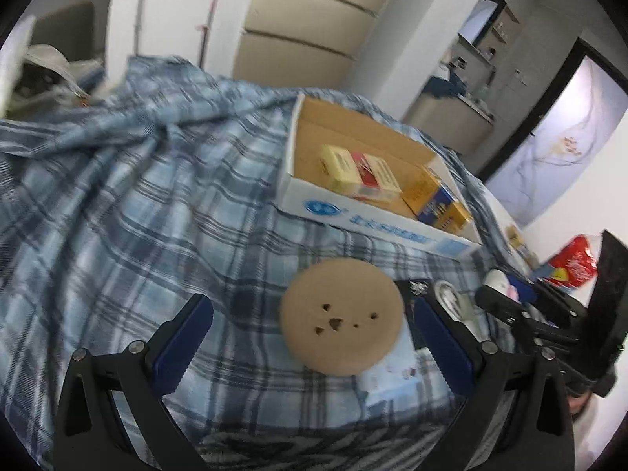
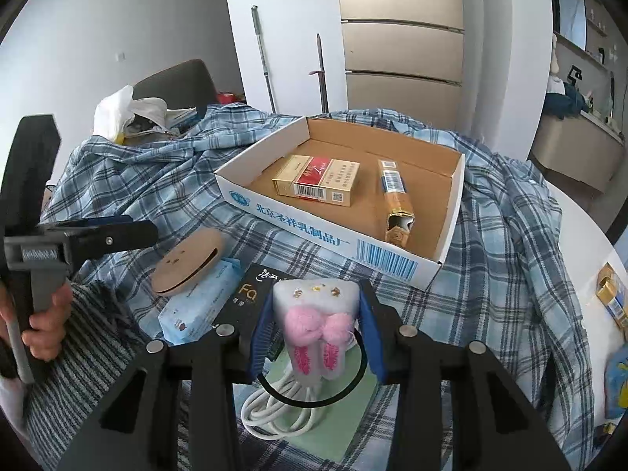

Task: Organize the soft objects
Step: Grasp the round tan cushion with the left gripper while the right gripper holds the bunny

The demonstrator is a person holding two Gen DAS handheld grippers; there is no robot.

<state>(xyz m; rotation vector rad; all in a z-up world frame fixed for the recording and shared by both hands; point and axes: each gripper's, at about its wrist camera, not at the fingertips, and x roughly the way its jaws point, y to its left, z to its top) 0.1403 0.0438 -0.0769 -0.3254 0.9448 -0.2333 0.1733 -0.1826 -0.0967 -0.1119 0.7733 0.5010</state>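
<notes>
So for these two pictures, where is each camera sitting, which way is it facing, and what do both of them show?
Left wrist: on the left gripper, angled down at the tan round pad on the plaid cloth; its open fingers show.
Right wrist: on the right gripper, closed on the white plush toy; a hand holding the left gripper shows at left.
Shared: pad, cloth, cardboard tray.

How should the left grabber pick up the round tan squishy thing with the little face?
Probably by its thin rim, coming from the near side with one finger either side. The tan round pad is a flat disc lying tilted on the blue wipes pack, so its raised edge is free. The left gripper is open, with the pad just ahead.
</notes>
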